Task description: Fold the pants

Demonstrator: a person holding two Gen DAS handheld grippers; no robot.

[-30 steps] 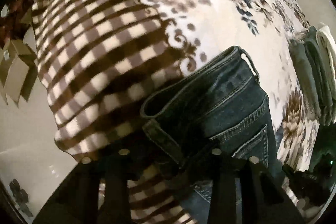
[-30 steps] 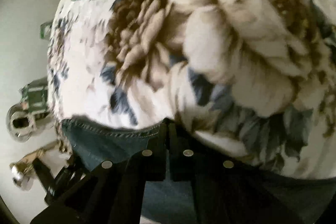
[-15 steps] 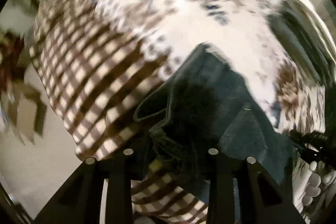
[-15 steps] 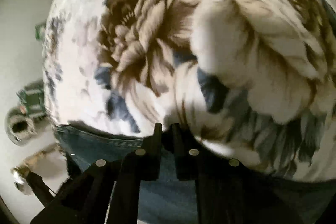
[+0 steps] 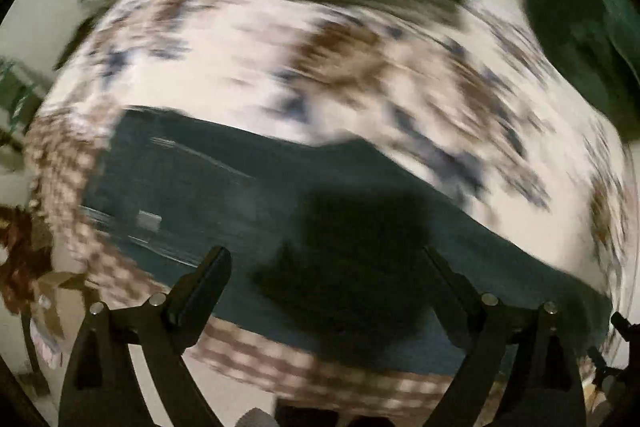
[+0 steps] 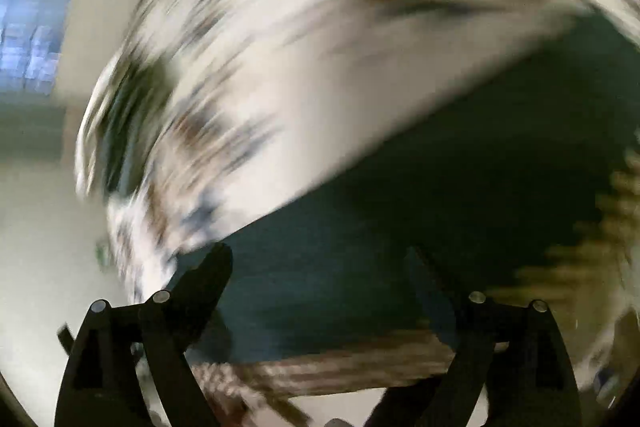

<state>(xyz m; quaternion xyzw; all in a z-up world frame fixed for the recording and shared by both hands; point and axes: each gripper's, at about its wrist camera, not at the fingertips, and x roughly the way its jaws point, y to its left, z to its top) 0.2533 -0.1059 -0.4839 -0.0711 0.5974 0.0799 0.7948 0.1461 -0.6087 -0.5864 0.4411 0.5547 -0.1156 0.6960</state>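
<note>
Cream floral fleece blanket point(image 5: 360, 75) covers the surface, heavily blurred. Dark blue denim pants point(image 5: 248, 195) lie flat across its near, checkered edge, below both tools. My left gripper point(image 5: 324, 263) and right gripper point(image 6: 320, 259) gape wide, holding nothing

Dark blue denim pants point(image 5: 248, 195), matt, stitched seams. Plush floral blanket point(image 5: 248, 75), soft nap. Matt black plastic fingers point(image 5: 200, 287), shiny metal screws.

The left hand-held gripper point(image 5: 324, 259) hangs spread wide over dark pants point(image 5: 248, 187); they lie flat on a floral blanket point(image 5: 248, 75); all blurred.
</note>
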